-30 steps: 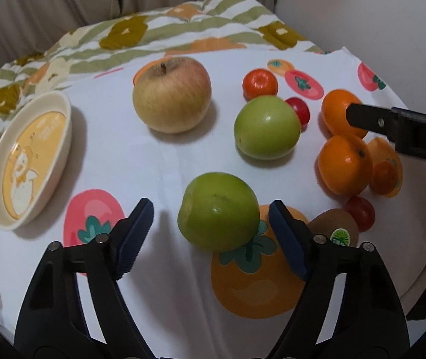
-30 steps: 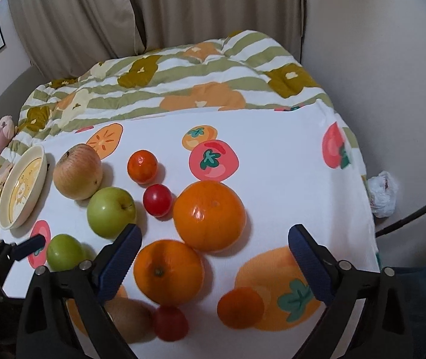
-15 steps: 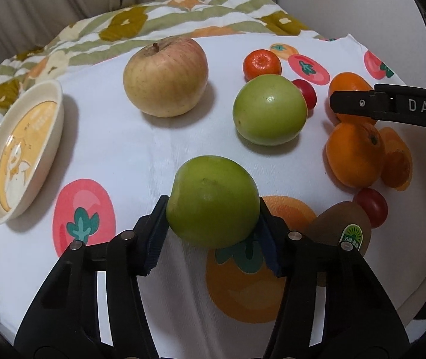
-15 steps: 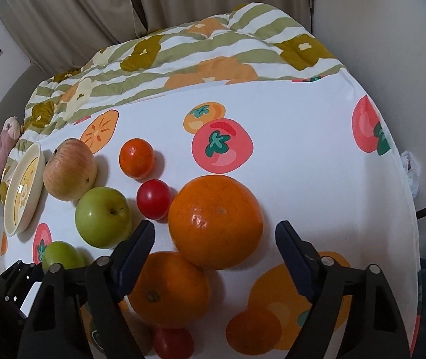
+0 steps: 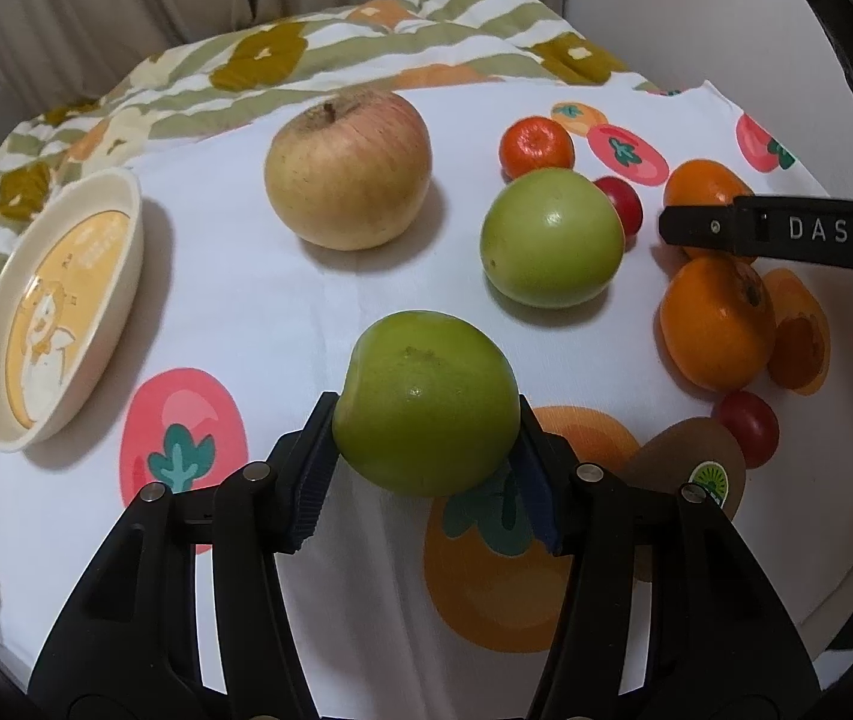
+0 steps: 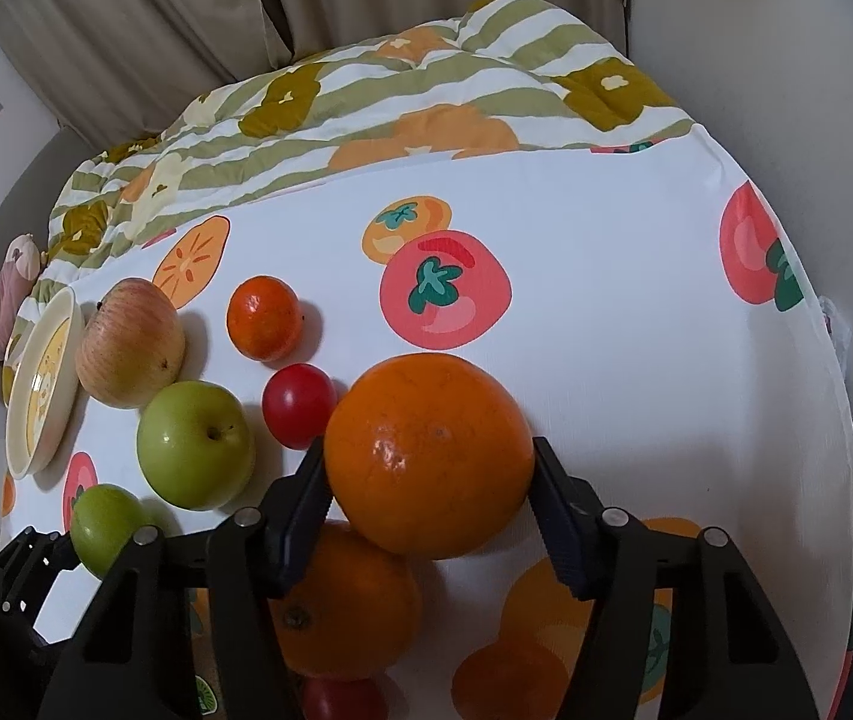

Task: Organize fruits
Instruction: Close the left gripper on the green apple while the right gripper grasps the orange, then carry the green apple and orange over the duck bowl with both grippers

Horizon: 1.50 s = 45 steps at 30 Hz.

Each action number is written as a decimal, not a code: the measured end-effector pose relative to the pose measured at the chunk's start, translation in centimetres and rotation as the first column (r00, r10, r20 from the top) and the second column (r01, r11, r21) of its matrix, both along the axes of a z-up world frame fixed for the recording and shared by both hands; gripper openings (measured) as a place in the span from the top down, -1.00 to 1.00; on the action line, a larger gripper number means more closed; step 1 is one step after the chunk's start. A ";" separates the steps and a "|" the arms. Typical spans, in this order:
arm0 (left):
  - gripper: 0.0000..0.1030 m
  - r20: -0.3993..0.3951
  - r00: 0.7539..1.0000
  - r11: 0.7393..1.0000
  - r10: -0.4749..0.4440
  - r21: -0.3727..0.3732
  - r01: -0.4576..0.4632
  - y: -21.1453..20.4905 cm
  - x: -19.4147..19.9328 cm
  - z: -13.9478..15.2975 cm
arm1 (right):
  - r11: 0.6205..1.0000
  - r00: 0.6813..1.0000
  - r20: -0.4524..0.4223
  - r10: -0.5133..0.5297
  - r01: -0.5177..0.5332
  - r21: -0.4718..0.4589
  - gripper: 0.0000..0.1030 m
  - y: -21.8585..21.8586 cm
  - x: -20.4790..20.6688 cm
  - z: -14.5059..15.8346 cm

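Note:
My left gripper (image 5: pixel 426 468) is shut on a small green apple (image 5: pixel 426 402), which also shows in the right wrist view (image 6: pixel 105 525). My right gripper (image 6: pixel 429 501) is shut on a large orange (image 6: pixel 429 456); its finger (image 5: pixel 756 231) crosses the left wrist view. On the fruit-print cloth lie a red-yellow apple (image 5: pixel 348 171), a bigger green apple (image 5: pixel 552 237), a small mandarin (image 5: pixel 534 144), a second orange (image 5: pixel 714 324), two cherry tomatoes (image 5: pixel 747 426) (image 6: pixel 297 402) and a kiwi (image 5: pixel 690 462).
A cream bowl with a yellow cartoon print (image 5: pixel 54 324) stands at the left. A striped floral quilt (image 6: pixel 426 102) lies behind the cloth. The cloth's edge drops off at the right (image 6: pixel 834 420), near a wall.
Both grippers moved forward and closed: the left onto the small green apple, the right onto the large orange. Both fruits sat free between open jaws a second ago.

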<state>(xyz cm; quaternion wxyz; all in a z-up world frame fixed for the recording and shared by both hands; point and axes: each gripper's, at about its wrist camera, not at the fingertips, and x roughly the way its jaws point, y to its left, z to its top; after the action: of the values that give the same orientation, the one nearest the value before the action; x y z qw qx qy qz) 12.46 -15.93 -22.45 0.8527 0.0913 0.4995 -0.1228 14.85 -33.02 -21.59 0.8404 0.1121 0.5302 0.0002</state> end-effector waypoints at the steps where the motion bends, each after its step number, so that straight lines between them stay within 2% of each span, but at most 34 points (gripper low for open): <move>1: -0.13 0.007 1.000 1.000 0.002 0.000 -0.002 0.1 0.1 0.2 | 1.000 1.000 0.001 0.002 -0.002 0.002 -0.14 0.0 0.0 0.0; 10: -0.13 0.055 0.998 1.000 0.023 -0.013 -0.023 0.5 -0.1 2.4 | 0.999 0.999 0.044 0.031 -0.031 0.005 -0.13 0.7 0.0 1.7; 18: -0.13 0.130 0.990 0.998 0.053 -0.031 -0.049 1.6 -0.3 7.0 | 0.997 0.992 0.105 0.071 -0.072 0.001 -0.13 1.6 -0.1 5.6; 23: -0.13 0.183 0.980 0.996 0.079 -0.062 -0.069 3.8 -0.3 10.2 | 0.995 0.983 0.153 0.100 -0.098 -0.018 -0.12 3.0 -0.4 8.5; 29: -0.13 0.231 0.969 0.995 0.086 -0.076 -0.070 8.1 0.3 12.5 | 0.992 0.972 0.202 0.123 -0.118 -0.034 -0.13 6.6 -0.2 11.4; 35: -0.13 0.248 0.967 0.996 0.064 -0.072 -0.047 13.4 1.9 13.6 | 0.992 0.965 0.232 0.123 -0.120 -0.027 -0.12 11.9 0.4 12.9; 40: -0.13 0.243 0.969 0.999 0.038 -0.048 -0.027 18.3 3.8 13.5 | 0.993 0.966 0.234 0.113 -0.114 -0.008 -0.12 16.6 1.4 12.6; 45: -0.13 0.220 0.975 1.000 -0.001 -0.016 0.004 23.0 6.2 12.2 | 0.995 0.972 0.217 0.088 -0.095 0.021 -0.12 21.6 3.0 11.2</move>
<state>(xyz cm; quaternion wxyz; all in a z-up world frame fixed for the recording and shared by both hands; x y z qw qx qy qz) 18.62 7.02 -10.27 0.9034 0.0981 0.4007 -0.1170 17.89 -11.47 -10.40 0.8902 0.1001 0.4405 0.0595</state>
